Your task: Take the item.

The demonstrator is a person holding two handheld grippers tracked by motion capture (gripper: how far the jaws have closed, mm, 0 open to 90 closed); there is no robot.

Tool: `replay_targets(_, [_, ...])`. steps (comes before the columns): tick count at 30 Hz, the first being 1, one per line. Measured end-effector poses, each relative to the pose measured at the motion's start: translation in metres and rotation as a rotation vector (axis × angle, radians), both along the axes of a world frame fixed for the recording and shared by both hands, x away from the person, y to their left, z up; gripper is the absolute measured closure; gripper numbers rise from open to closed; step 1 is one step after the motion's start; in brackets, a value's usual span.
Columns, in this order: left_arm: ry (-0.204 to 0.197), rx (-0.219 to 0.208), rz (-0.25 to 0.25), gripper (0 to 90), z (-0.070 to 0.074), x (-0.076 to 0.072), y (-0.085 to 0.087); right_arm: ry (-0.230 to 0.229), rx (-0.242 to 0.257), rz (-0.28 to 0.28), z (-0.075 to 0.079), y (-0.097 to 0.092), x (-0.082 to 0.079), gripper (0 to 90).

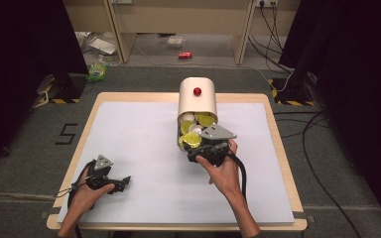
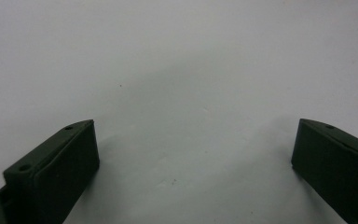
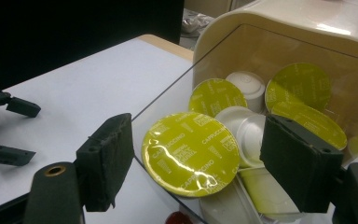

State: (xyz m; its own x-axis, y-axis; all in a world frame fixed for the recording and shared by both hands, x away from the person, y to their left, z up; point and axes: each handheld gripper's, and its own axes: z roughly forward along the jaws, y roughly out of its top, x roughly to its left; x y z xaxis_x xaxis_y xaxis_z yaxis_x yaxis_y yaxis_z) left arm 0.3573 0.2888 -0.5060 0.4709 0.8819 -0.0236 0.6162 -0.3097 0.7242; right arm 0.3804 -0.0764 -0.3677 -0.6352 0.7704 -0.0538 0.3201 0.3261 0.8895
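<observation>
A cream container [image 1: 198,106] with a red knob [image 1: 197,91] lies on its side on the white table top [image 1: 144,148], its mouth toward me. Several coffee capsules with yellow-green lids fill its clear drawer [image 3: 168,95]. My right gripper [image 1: 195,147] is open at that mouth. Its jaws stand on either side of the front capsule [image 3: 191,151], whose lid reads CAPPUCCINO, and the right gripper [image 3: 200,161] has small gaps to it. White capsules [image 3: 247,88] lie behind. My left gripper [image 1: 123,182] rests open on the table's near left, with bare white surface between the left gripper's [image 2: 193,149] jaws.
The wooden table rim [image 1: 278,144] frames the white top. On the floor behind lie a red can [image 1: 185,55], a green packet [image 1: 97,71] and cables [image 1: 307,129]. The left gripper [image 3: 9,128] sits far off on the white surface.
</observation>
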Motion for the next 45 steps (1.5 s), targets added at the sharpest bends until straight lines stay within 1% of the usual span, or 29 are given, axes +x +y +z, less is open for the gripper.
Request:
replay_targets(5, [0.000,0.000,0.000,0.0,0.000,0.000,0.000,0.009,0.013,-0.005,-0.001,0.001,0.004,24.7])
replay_targets(9, [0.001,-0.001,0.001,0.0,0.000,0.000,0.000,0.015,0.011,-0.009,-0.004,0.004,0.007,23.6])
replay_targets(15, [0.001,-0.001,0.001,0.0,0.000,0.000,0.000,0.039,-0.001,-0.004,-0.008,0.008,0.011,23.0])
replay_targets(17, [0.001,-0.001,0.001,0.0,0.000,0.000,0.000,0.048,0.010,-0.002,-0.009,0.010,0.012,23.9])
replay_targets(19, [0.001,-0.001,0.001,0.0,0.000,0.000,0.000,0.053,0.009,-0.005,-0.009,0.010,0.013,24.1])
replay_targets(21, [0.000,0.000,0.000,0.0,0.000,0.000,0.000,0.067,0.020,-0.010,-0.009,0.009,0.014,25.4])
replay_targets(25, [0.000,0.000,0.000,0.0,0.000,0.000,0.000,0.082,0.022,-0.026,-0.010,0.007,0.016,28.0])
replay_targets(29, [0.000,0.000,0.000,0.0,0.000,0.000,0.000,0.088,0.027,-0.015,-0.010,0.007,0.016,32.5])
replay_targets(32, [0.000,-0.001,0.001,0.0,0.000,0.000,0.000,0.098,0.025,-0.025,-0.012,0.006,0.017,34.5])
replay_targets(34, [0.000,0.000,0.000,0.0,0.000,0.000,0.000,0.110,0.034,-0.020,-0.012,0.004,0.019,36.7])
replay_targets(35, [0.001,-0.001,0.001,0.0,0.000,0.000,0.000,0.106,0.034,-0.015,-0.012,0.005,0.018,38.9])
replay_targets(38, [0.001,-0.001,0.001,0.0,0.000,0.000,0.000,0.096,0.024,-0.013,-0.012,0.006,0.017,39.2])
replay_targets(41, [0.001,-0.001,0.001,0.0,0.000,0.000,0.000,0.096,0.029,-0.015,-0.011,0.005,0.017,39.4])
replay_targets(45, [0.000,0.000,0.000,0.0,0.000,0.000,0.000,0.075,0.045,-0.020,-0.007,0.003,0.015,39.5])
